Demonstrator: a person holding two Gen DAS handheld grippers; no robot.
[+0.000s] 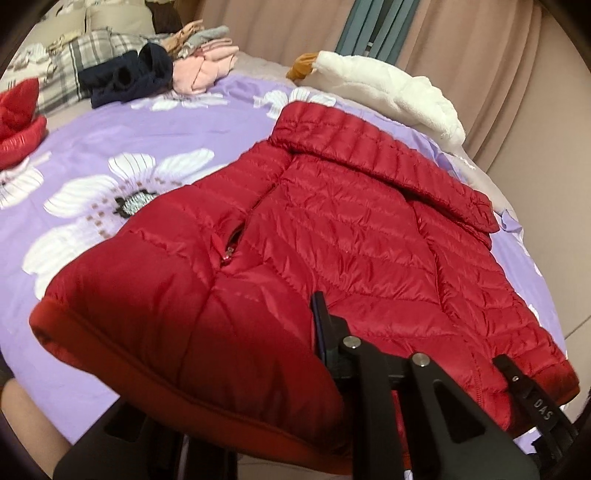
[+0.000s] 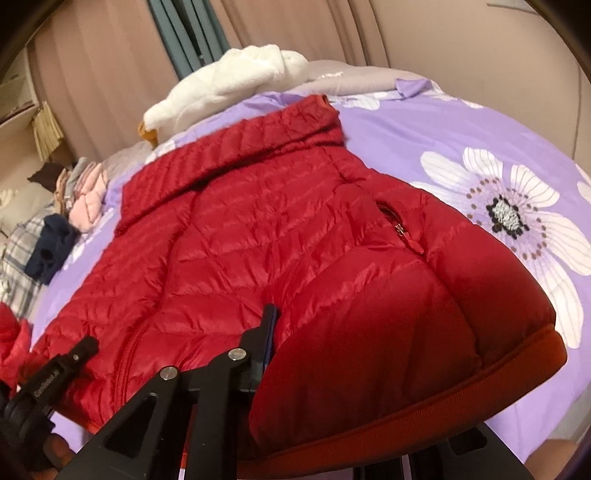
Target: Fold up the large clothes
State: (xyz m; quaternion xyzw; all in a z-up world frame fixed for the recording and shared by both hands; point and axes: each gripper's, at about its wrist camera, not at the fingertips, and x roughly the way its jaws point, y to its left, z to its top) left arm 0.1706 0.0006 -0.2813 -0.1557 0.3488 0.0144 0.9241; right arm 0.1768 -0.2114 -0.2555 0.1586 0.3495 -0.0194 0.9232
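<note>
With each gripper, left and right, clamped on the red jacket hem, slick puffy fabric may slip free, spoiling the fold on the bed.

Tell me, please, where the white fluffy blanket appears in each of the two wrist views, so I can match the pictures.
Left wrist view: the white fluffy blanket lies at upper right, at the bed's far edge, beyond the red jacket collar.
Right wrist view: the white fluffy blanket is at upper centre-left, again beyond the collar of the red jacket.
Shared landmark: the teal strip between the curtains stands just behind the blanket in both.
</note>
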